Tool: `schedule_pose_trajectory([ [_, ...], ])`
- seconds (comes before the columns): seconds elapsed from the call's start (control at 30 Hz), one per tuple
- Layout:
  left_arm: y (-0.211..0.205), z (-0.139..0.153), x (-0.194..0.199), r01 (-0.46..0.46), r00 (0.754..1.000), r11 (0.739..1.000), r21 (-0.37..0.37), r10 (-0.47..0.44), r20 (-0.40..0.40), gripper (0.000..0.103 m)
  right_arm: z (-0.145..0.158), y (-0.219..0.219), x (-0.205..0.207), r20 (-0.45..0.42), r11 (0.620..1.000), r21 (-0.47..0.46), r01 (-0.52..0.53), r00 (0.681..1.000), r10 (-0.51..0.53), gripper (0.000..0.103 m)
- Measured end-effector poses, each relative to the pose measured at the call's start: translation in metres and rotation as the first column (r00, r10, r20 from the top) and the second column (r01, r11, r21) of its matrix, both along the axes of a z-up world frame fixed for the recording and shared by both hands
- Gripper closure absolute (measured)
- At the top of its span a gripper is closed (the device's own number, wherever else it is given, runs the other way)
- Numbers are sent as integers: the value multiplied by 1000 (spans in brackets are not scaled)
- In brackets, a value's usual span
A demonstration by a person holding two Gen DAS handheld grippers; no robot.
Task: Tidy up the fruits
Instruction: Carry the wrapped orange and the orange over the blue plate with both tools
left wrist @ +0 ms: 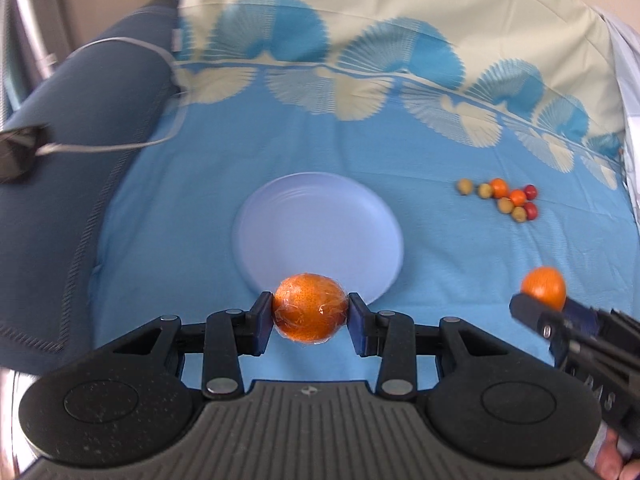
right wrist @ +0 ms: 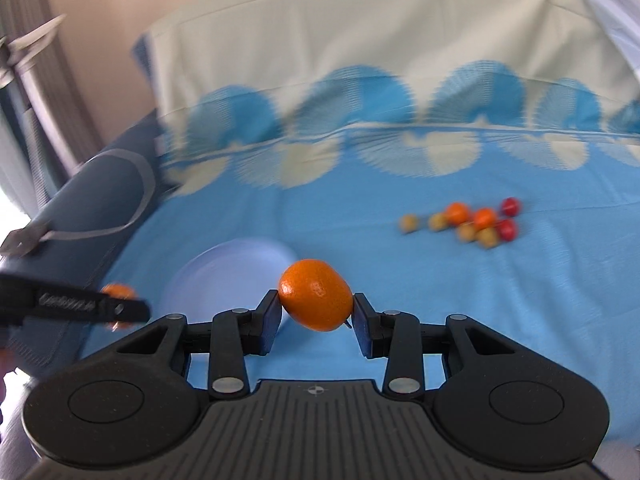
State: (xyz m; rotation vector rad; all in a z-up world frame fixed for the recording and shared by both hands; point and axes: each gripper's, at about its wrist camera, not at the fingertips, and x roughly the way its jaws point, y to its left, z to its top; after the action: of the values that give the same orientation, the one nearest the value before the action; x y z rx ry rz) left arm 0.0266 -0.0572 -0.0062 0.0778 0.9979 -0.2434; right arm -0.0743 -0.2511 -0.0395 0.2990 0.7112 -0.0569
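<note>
At the far left, a dark blue cushion (left wrist: 80, 128) is lying along the edge of the bed, with a grey cord (left wrist: 120, 92) looping across it toward a dark plug-like object (left wrist: 16, 152) (too blurred to identify).

Beside the cushion, the blue patterned bedsheet (left wrist: 180, 208) is spreading across the bed, and a pale lavender plate (left wrist: 316, 232) is resting on it near the middle, with nothing lying in its bowl.

The left tongs (left wrist: 309, 312) are gripping a wrapped orange (left wrist: 309, 307) between both pads; it is glistening with clear film and hanging over the near rim of the plate in the left wrist view. In the right wrist view the same tongs (right wrist: 120, 308) are showing at the left edge, side on, with the orange partly hidden behind them.

Further right, the right tongs (right wrist: 316, 308) are clamping a bare orange (right wrist: 316, 300) (no film visible on this one), tilted slightly between the pads, to the right of the plate and above the sheet.

Beyond it, to the right, a cluster of small fruits (left wrist: 504, 200) is sitting on the sheet, well apart from the plate: yellow-green, orange and red ones, most of them touching.
</note>
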Motion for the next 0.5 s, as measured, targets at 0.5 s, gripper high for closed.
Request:
schedule_pose_trajectory([
  [0.5,101,9,-63,-148,988,988,-54,150,32,60,10,114,-47,-29,971,-75,-226,974,225,63],
])
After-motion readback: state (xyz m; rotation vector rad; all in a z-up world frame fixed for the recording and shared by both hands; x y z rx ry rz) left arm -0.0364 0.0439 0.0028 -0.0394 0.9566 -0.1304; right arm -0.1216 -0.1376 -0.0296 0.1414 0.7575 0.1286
